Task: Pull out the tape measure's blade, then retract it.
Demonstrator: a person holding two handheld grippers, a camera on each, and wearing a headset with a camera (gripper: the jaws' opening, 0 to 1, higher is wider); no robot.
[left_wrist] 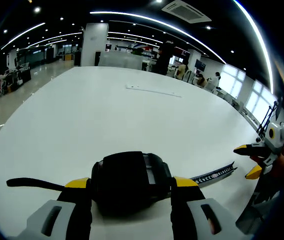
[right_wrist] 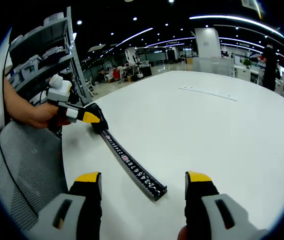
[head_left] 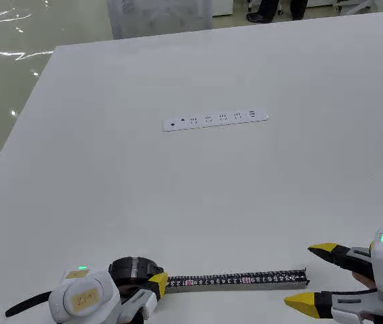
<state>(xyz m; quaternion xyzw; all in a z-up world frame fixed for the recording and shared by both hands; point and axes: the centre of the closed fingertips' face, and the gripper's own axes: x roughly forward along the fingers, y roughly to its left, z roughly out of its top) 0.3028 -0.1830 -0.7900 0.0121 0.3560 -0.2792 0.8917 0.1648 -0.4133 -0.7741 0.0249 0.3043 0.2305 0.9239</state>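
Along the near edge of the tabletop (head_left: 212, 189), my left hand-held gripper (left_wrist: 131, 183) pinches the tape measure (head_left: 132, 268); its blade (head_left: 239, 279) lies extended. My right hand-held gripper (head_left: 311, 275) stands spread just beside the tip. I'd clamp squarely, then pull straight.

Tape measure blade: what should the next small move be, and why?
Probably let it retract: the blade already lies extended across the table, the left gripper is clamped on the case, and the right gripper is open, not gripping the blade's tip.
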